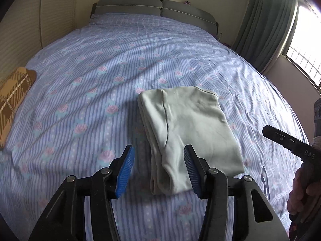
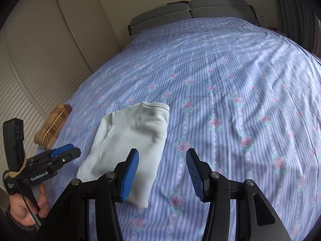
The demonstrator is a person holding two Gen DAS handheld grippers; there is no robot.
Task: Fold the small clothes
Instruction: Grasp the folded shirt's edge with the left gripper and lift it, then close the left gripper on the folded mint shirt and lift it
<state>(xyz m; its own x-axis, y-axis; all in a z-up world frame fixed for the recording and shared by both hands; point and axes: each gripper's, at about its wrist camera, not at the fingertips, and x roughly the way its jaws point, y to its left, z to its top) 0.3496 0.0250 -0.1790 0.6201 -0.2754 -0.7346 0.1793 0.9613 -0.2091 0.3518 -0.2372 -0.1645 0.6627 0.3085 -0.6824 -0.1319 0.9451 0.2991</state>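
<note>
Two readable marks, "GenRobot.AI" left gripper (image 2: 66,150), "DAS"

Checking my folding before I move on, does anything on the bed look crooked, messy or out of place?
Nothing stands out. The pale green garment lies folded on the striped sheet, its near end slightly bunched. A brown plaid item sits at the bed's edge.

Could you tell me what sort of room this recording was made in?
Most likely a bedroom: a large bed under a floral striped sheet, a padded grey headboard at its far end, and a curtained window beside it.
</note>
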